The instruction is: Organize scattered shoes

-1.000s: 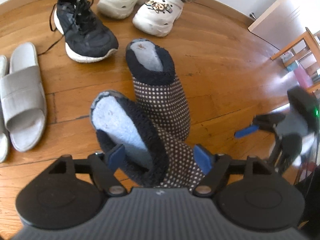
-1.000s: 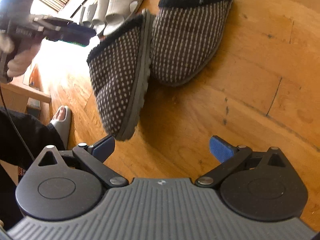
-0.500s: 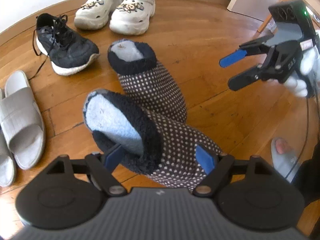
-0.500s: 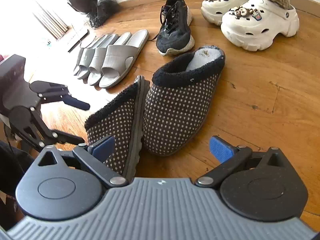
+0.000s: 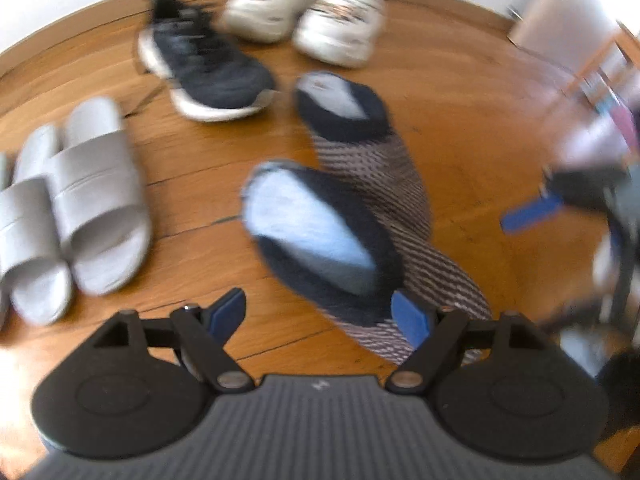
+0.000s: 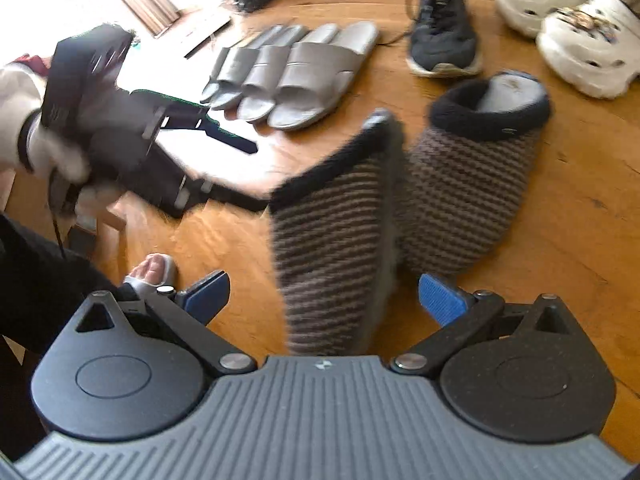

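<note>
Left wrist view: a wooden floor [image 5: 460, 92] is shown, blurred by motion. Two dotted brown slippers with dark fleece collars are counted: one slipper [image 5: 372, 168] lies flat, and the second slipper [image 5: 340, 248] is tipped on its side against it, sole edge up. Both lie near the middle of the floor as seen. One black sneaker [image 5: 208, 68] and two white clogs [image 5: 304, 12] are seen beyond, toward the wall edge of the floor. Four grey slides [image 6: 288, 72] are lined up in the right wrist view. No writing can be read. The left tool [image 5: 320, 316] is spread wide, its right pad in front of the tipped slipper's toe, nothing gripped. The right tool [image 6: 324, 300] is also held wide above the tipped slipper, holding nothing. A bare foot [image 6: 154, 270] in a slide is seen.
</note>
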`<state>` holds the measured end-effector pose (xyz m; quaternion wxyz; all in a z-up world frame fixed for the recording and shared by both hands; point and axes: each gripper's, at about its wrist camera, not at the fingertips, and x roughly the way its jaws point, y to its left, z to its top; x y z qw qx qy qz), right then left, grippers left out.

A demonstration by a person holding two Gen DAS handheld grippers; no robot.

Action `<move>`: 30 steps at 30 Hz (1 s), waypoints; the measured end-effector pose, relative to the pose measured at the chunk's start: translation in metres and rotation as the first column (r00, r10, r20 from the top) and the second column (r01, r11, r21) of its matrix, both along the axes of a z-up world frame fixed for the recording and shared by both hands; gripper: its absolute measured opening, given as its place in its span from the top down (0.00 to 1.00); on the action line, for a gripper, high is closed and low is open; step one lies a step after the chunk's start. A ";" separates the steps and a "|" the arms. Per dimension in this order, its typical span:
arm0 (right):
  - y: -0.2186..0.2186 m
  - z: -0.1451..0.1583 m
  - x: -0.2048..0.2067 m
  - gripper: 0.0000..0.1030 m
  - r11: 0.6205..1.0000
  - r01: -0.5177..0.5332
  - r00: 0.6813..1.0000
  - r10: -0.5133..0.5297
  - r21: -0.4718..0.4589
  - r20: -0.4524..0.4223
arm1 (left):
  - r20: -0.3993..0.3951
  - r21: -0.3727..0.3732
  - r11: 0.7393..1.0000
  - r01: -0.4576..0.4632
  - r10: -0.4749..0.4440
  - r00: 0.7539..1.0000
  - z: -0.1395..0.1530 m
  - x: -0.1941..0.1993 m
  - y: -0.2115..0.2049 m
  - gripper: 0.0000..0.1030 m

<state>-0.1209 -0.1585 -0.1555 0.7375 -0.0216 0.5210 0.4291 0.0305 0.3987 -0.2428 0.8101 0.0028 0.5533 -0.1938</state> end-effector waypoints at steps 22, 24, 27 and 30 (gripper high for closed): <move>0.107 -0.063 0.022 0.51 0.902 0.224 0.973 -0.229 -0.369 0.033 | 0.071 0.023 0.952 -0.305 0.303 0.950 0.048 0.008 0.094 0.23; 0.097 -0.063 0.036 0.52 0.899 0.280 0.940 -0.329 -0.337 -0.095 | 0.064 0.011 0.947 -0.321 0.320 0.945 0.045 0.006 0.102 0.23; 0.101 -0.055 0.045 0.52 0.909 0.311 0.933 -0.348 -0.277 -0.091 | 0.026 0.001 0.936 -0.353 0.353 0.935 0.039 0.006 0.111 0.23; 0.110 -0.049 0.061 0.53 0.911 0.341 0.931 -0.362 -0.233 -0.052 | -0.013 -0.026 0.921 -0.390 0.389 0.921 0.036 0.003 0.121 0.23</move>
